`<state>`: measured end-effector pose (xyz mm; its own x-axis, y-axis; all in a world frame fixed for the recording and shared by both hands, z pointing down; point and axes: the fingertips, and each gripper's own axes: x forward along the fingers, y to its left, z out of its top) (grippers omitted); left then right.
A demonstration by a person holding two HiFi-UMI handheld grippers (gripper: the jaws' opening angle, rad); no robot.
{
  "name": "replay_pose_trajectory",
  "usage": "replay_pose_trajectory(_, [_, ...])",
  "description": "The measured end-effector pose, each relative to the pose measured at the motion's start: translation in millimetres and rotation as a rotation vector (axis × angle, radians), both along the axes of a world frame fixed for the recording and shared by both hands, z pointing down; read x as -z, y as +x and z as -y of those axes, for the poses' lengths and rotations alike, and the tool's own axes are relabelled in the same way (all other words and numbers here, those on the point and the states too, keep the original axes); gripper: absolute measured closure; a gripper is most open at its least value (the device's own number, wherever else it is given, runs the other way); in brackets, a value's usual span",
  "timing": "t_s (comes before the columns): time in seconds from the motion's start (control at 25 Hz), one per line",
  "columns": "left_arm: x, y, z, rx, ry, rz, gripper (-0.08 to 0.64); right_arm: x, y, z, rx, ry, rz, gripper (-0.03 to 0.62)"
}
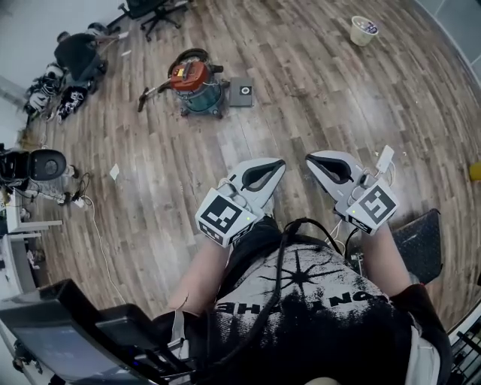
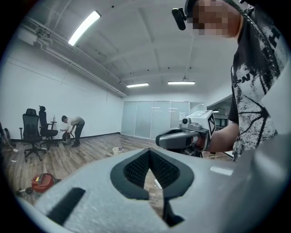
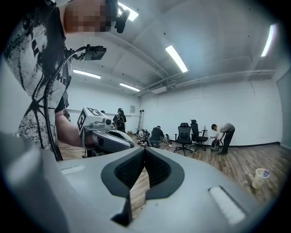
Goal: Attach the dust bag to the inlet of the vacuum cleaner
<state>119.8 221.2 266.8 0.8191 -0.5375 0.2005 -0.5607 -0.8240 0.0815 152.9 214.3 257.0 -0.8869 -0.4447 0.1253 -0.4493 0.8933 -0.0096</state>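
Observation:
The vacuum cleaner [image 1: 197, 84], red-topped with a blue-green barrel and a hose, stands on the wood floor well ahead of me. A flat grey square with a round hole [image 1: 242, 91], probably the dust bag, lies just right of it. My left gripper [image 1: 279, 163] and right gripper [image 1: 310, 159] are held side by side in front of my chest, far short of the vacuum, both shut and empty. In the left gripper view the left gripper [image 2: 148, 152] has its jaws together, and the vacuum [image 2: 42, 182] shows low at left. The right gripper [image 3: 144, 150] is likewise shut.
A white bucket [image 1: 364, 30] stands far right. A crouching person [image 1: 79, 56] and office chairs [image 1: 154, 11] are at the far left and back. A black chair [image 1: 37, 165] and a cable [image 1: 98, 241] lie left; a dark case [image 1: 421, 241] sits at my right.

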Motion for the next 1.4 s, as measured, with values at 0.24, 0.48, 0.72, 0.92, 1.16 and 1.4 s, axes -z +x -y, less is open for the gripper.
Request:
replay_pose_trajectory(0.24, [12, -33, 79, -0.038, 0.015, -0.007, 0.563, 14, -34, 81, -0.037, 0.017, -0.001, 0.589])
replay_pose_trajectory(0.48, [5, -67, 143, -0.072, 0.016, -0.015, 0.563, 12, -67, 144, -0.079, 0.037, -0.003, 0.589])
replay_pose_trajectory(0.72, [-3, -78, 189, -0.095, 0.005, -0.044, 0.563, 3, -72, 185, -0.128, 0.029, -0.021, 0.589])
replay_pose_trajectory(0.92, [4, -74, 220, -0.122, -0.001, -0.076, 0.563, 9, -69, 218, -0.148, 0.022, -0.038, 0.589])
replay_pose_trajectory(1.16, [0, -63, 267, -0.1, -0.006, -0.074, 0.563, 4, -58, 267, -0.131, 0.016, -0.031, 0.589])
replay_pose_trajectory(1.4, [-3, -37, 332, -0.036, 0.003, -0.053, 0.563, -3, -34, 341, -0.064, 0.024, -0.033, 0.589])
